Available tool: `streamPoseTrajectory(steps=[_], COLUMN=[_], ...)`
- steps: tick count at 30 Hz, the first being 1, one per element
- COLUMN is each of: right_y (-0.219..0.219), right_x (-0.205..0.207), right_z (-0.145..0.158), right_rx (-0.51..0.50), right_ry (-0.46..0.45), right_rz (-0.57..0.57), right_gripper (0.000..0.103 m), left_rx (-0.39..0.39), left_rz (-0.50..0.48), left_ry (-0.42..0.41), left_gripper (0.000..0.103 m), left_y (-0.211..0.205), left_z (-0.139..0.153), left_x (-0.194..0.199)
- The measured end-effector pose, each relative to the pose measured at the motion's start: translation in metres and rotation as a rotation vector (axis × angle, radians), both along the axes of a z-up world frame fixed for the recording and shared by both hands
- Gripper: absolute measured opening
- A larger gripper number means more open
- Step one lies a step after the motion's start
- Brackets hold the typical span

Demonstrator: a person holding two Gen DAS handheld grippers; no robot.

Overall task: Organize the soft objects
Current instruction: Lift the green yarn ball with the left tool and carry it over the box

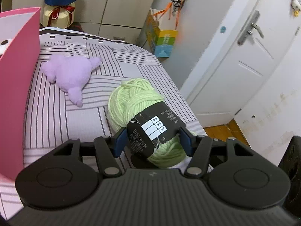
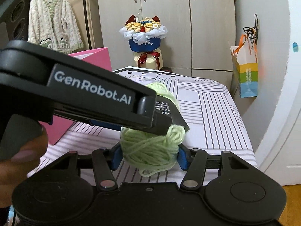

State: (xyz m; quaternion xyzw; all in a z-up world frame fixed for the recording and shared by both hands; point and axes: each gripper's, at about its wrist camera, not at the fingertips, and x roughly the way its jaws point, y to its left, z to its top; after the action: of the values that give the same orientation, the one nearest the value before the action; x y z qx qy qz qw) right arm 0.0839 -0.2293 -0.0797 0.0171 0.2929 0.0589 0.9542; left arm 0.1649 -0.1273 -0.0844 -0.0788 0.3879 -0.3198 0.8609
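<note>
Pink box (image 1: pixel 17 86) stands at the left edge of the striped bedsheet (image 1: pixel 62 116), a purple plush toy (image 1: pixel 69 75) lying just beside it on the sheet. Pale green yarn skein (image 1: pixel 131 101) with a black paper label (image 1: pixel 150 131) is held above the sheet by both tongs: left gripper (image 1: pixel 152 141) clamps it across the label, blue pads pressing either side; right gripper (image 2: pixel 148 158) pinches the skein's bare end, pads touching the wool. Left gripper's body crosses over the skein in the right view. Farther right, a colourful paper bag (image 1: pixel 161 39) hangs by the wardrobe, then a white door (image 1: pixel 240 60)
</note>
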Motion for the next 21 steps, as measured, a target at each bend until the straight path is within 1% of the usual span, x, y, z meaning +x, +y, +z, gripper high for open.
streamPoseTrajectory(steps=[3, 8, 12, 16, 21], right_y=[0.007, 0.023, 0.036, 0.054, 0.081], right_x=[-0.013, -0.032, -0.042, -0.044, -0.039], right_z=[0.005, 0.022, 0.038, 0.057, 0.083], right_rx=[-0.016, -0.067, -0.070, -0.100, -0.135], right_ry=[-0.008, -0.060, -0.115, -0.161, -0.233], right_rz=[-0.004, 0.006, 0.025, 0.065, 0.139], right_gripper=[0.062, 0.062, 0.062, 0.062, 0.062], left_rx=[-0.001, -0.014, -0.030, -0.039, -0.011], left_rz=[-0.022, -0.041, -0.018, 0.016, 0.062], left_ry=[-0.023, -0.099, -0.158, -0.198, -0.286], left_gripper=[0.058, 0.058, 0.058, 0.058, 0.058], left_y=[0.005, 0.022, 0.037, 0.056, 0.084], left_z=[0.005, 0.023, 0.041, 0.061, 0.093], left_x=[-0.014, -0.037, -0.053, -0.060, -0.065])
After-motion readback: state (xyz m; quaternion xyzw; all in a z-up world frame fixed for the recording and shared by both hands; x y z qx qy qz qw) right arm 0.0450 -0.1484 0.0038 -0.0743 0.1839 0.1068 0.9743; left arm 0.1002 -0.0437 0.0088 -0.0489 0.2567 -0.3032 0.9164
